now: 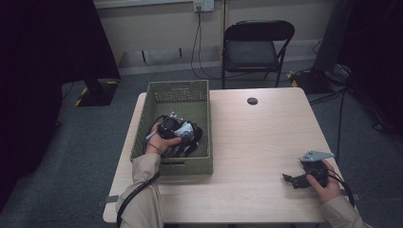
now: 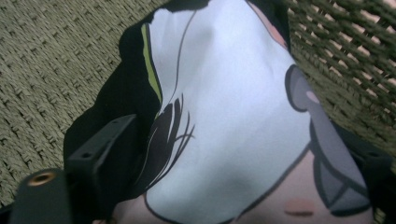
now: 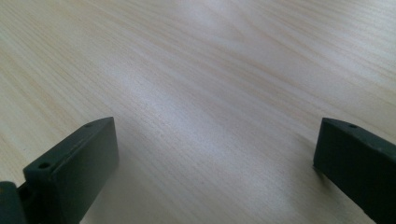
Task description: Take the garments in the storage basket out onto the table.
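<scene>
Item 1 — table [image 1: 256,142], one: pale wood top, a dark round grommet [image 1: 252,100] near its far edge. Bears the basket on its left part and the right gripper near its right front corner

Item 2 — folding chair [image 1: 256,47], one: black, on the floor beyond the table, apart from it

Item 3 — basket [image 1: 164,99], one: green woven, rectangular, open-topped. Holds the garment

Item 4 — printed garment [image 2: 224,107], one, possibly a bundle; I cannot tell whether more pieces lie under it. Black cloth with a white, grey and pink print and a thin yellow-green stripe, heaped on the basket floor toward the near end

Item 5 — grippers, two
- left gripper [image 1: 172,127]: reached down into the basket, on top of the garment. Its jaws stand part-way in, one at each flank of a raised fold; the cloth lies between them, but I cannot tell whether the pads press it
- right gripper [image 1: 298,179]: resting low on the bare table, jaws spread wide, nothing between them

Step in hand, as judged: taking hold of the garment inside the basket, grip forming rather than secured

Next move calls for: pinching the fold fully, then lifting straight up so the cloth clears the basket wall without snagging the weave; the right gripper is free to take a second edge
</scene>
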Motion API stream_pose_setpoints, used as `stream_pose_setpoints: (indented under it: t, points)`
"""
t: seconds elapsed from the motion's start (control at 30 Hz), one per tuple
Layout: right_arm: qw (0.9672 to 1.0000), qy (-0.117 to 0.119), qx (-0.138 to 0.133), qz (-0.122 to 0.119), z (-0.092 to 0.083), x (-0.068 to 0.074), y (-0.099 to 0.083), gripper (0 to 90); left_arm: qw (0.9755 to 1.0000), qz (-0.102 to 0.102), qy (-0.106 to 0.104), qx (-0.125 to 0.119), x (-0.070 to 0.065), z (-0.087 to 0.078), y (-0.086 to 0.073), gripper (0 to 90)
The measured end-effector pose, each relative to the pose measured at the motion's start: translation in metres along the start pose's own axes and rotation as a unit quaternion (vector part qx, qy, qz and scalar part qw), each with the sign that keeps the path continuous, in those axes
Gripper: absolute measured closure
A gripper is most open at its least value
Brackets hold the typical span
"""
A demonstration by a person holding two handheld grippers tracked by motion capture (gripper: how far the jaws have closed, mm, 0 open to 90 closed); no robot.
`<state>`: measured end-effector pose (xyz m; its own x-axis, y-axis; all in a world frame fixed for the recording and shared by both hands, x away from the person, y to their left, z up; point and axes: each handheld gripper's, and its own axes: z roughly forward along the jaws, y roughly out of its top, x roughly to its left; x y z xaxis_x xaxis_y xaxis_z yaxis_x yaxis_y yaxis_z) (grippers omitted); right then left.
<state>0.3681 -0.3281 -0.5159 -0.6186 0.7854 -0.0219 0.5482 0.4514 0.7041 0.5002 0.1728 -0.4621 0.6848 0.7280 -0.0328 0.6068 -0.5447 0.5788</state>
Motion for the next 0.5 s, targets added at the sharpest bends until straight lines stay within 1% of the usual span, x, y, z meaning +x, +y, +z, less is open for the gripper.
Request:
stream_pose_setpoints:
  t: [0.03,0.1,0.13,0.17,0.2,0.33,0.37,0.47,0.5]
  points:
    - [1.0000,0.000,0.000,0.000,0.000,0.000,0.000,0.0,1.0000,0.000,0.001,0.003,0.000,0.000,0.000,17.9]
    - [1.0000,0.000,0.000,0.000,0.000,0.000,0.000,0.0,1.0000,-0.005,0.002,0.005,0.000,0.000,0.001,24.6]
    - [1.0000,0.000,0.000,0.000,0.000,0.000,0.000,0.0,0.9999,-0.009,-0.002,0.007,0.000,0.000,0.000,27.1]
    - [1.0000,0.000,0.000,0.000,0.000,0.000,0.000,0.0,0.9999,-0.011,-0.006,0.008,0.000,0.000,0.000,33.7]
    - [1.0000,0.000,0.000,0.000,0.000,0.000,0.000,0.0,0.9999,-0.013,-0.005,0.007,-0.001,0.000,0.000,37.7]
    - [1.0000,0.000,0.000,0.000,0.000,0.000,0.000,0.0,0.9999,-0.013,-0.003,0.005,-0.002,-0.002,0.000,50.0]
    - [1.0000,0.000,0.000,0.000,0.000,0.000,0.000,0.0,0.9999,-0.016,-0.001,0.005,-0.002,-0.004,0.000,52.2]
    - [1.0000,0.000,0.000,0.000,0.000,0.000,0.000,0.0,0.9993,-0.038,0.003,0.001,-0.001,-0.009,0.002,54.9]
    - [1.0000,0.000,0.000,0.000,0.000,0.000,0.000,0.0,0.9989,-0.046,0.004,-0.004,0.000,-0.011,0.003,55.3]
